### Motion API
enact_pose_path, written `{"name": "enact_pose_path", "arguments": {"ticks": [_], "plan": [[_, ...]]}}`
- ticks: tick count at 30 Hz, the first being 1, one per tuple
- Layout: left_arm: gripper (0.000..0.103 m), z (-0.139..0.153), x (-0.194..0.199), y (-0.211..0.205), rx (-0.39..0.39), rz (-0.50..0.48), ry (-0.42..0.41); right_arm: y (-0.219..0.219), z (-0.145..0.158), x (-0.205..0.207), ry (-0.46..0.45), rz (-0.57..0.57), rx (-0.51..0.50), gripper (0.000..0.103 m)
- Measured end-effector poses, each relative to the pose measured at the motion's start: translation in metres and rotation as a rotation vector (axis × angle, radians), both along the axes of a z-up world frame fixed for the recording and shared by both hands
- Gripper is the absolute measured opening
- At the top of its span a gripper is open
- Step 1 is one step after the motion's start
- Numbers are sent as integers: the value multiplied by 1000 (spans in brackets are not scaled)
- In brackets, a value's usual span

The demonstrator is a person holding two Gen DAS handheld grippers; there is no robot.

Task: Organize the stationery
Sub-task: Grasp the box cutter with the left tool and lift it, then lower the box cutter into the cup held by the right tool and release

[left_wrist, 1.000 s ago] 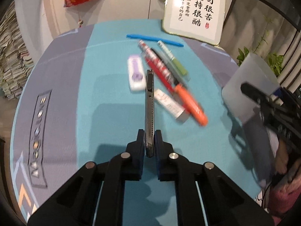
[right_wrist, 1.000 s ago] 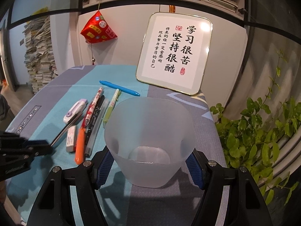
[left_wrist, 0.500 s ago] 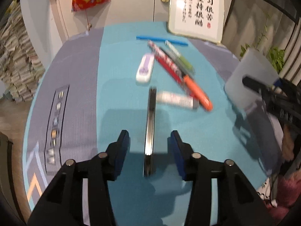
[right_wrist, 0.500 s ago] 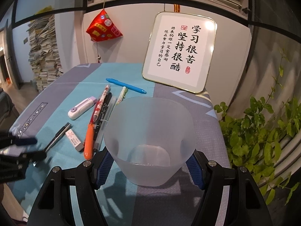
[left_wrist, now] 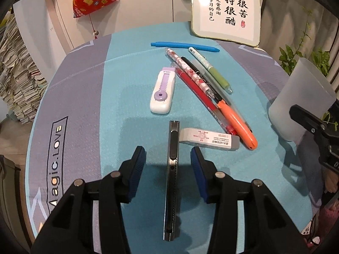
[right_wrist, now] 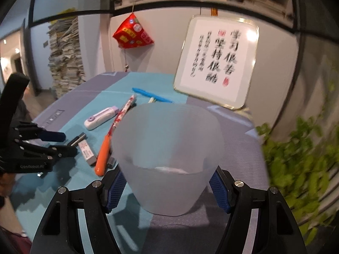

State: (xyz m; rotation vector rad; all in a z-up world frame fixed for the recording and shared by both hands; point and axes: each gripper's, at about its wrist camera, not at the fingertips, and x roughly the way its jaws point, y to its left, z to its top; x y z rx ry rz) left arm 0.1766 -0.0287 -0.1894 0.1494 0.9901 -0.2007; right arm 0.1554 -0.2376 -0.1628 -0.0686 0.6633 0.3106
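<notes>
Utility knife (left_wrist: 172,177) loose between wide-apart left tongs (left_wrist: 168,158) — right tongs (right_wrist: 169,187) clamping frosted cup (right_wrist: 167,156).

The left wrist view looked steeply down over its hand-held gripper (left_wrist: 168,158) at the worktop (left_wrist: 80,89), close above a utility knife (left_wrist: 172,169). The right wrist view sat lower and nearly level, facing the framed calligraphy (right_wrist: 216,61) (a frosted cup (right_wrist: 167,158) filled its near field). Both shared the pens, the eraser (left_wrist: 209,138) and that frame.
</notes>
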Motion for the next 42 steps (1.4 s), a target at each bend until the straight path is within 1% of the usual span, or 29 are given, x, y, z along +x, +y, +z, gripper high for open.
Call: {"name": "enact_pose_path", "arguments": {"ticks": [3, 5, 7, 9, 11, 15, 16, 21, 23, 27, 29, 32, 39, 42], "plan": [[42, 0, 1, 1, -18, 10, 2, -4, -3, 4, 28, 5, 27, 72], [42, 0, 2, 1, -24, 14, 4, -1, -4, 4, 29, 4, 9, 72], [42, 0, 4, 0, -19, 20, -1, 5, -6, 5, 36, -1, -30, 72], [38, -1, 7, -1, -18, 19, -1, 8, -6, 8, 43, -4, -53, 71], [28, -2, 9, -2, -29, 12, -4, 8, -6, 8, 45, -6, -52, 71], [16, -2, 12, -5, -27, -8, -9, 6, -6, 8, 47, -19, -52, 71], [9, -1, 13, -6, -35, -13, -5, 7, -6, 8, 45, -20, -58, 71], [9, 4, 9, -2, -58, 2, -4, 9, -5, 8, 40, -21, -69, 71], [9, 14, 4, -1, -61, 8, -37, 9, -5, 8, 41, -23, -67, 71], [9, 45, -10, -3, -57, 2, -125, 8, -5, 8, 40, -27, -67, 71], [9, 63, -19, -5, -70, -6, -176, 8, -5, 8, 36, -33, -71, 71], [9, 82, -30, -10, -94, -21, -229, 7, -4, 9, 33, -38, -75, 71], [9, 111, -36, -26, -124, -68, -292, 7, -5, 8, 31, -41, -78, 71], [9, 128, -35, -33, -161, -86, -316, 7, -4, 8, 28, -44, -75, 71]]}}
